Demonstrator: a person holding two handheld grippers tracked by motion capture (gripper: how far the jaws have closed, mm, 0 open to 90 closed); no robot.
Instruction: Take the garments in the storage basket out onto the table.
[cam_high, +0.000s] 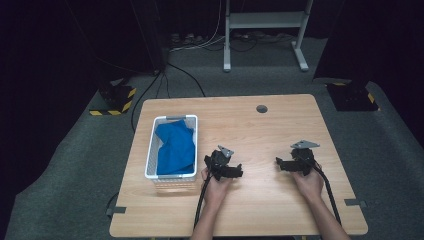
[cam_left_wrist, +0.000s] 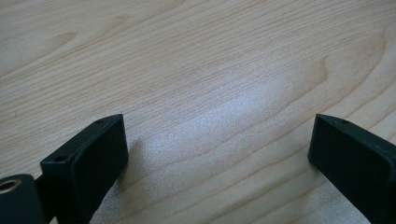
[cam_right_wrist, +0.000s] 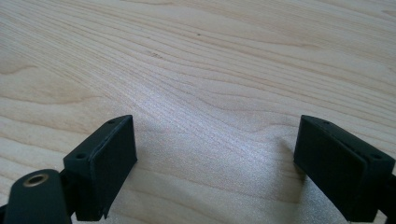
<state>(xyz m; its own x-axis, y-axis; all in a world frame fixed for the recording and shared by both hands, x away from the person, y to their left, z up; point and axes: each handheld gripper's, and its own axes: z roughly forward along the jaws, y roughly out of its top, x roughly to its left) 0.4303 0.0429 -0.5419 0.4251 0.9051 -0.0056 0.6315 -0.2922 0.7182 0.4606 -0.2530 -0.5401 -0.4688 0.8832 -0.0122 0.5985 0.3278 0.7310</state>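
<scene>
A white slatted basket (cam_high: 151, 159) stands on the left part of the wooden table (cam_high: 270, 130), with a blue cloth (cam_high: 175, 147) crumpled inside it. My left gripper (cam_high: 223, 164) is held low over the table just right of the basket. Its jaws stand wide apart over bare wood (cam_left_wrist: 219, 135), nothing between them. My right gripper (cam_high: 296, 161) is held at the same depth farther right, also open over bare wood (cam_right_wrist: 217, 140). Each is held by a hand reaching in from the near edge.
A dark round grommet (cam_high: 261, 108) sits near the table's far edge. Cables trail from both grippers toward the near edge. Beyond the table are a white metal stand (cam_high: 265, 30), floor cables and black-and-yellow striped plates (cam_high: 114, 102).
</scene>
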